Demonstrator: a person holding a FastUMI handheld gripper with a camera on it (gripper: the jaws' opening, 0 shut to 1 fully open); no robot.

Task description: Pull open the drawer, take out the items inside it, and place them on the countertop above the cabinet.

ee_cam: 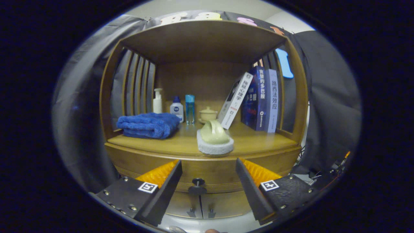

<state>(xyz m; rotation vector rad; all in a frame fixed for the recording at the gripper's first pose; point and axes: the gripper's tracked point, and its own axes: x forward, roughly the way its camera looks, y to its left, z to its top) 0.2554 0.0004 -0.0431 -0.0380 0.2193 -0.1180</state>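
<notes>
A wooden cabinet stands in front of me, its countertop (pixel 258 142) under an open shelf alcove. Below the countertop runs the shut drawer front (pixel 213 170) with a dark round knob (pixel 198 182). My gripper (pixel 208 168) is open, its fingers held wide on either side of the knob and a short way in front of it, touching nothing. On the countertop's front edge, just beyond the fingers, sits a pale green cup lying on a white round pad (pixel 215 145). What is in the drawer is hidden.
On the countertop lie a folded blue towel (pixel 148 125), a white pump bottle (pixel 157 101), a small white bottle with a blue cap (pixel 177 108), a blue bottle (pixel 190 108), a lidded pale pot (pixel 207 114) and leaning books (pixel 258 98). Two lower doors with small handles (pixel 201 212) sit under the drawer.
</notes>
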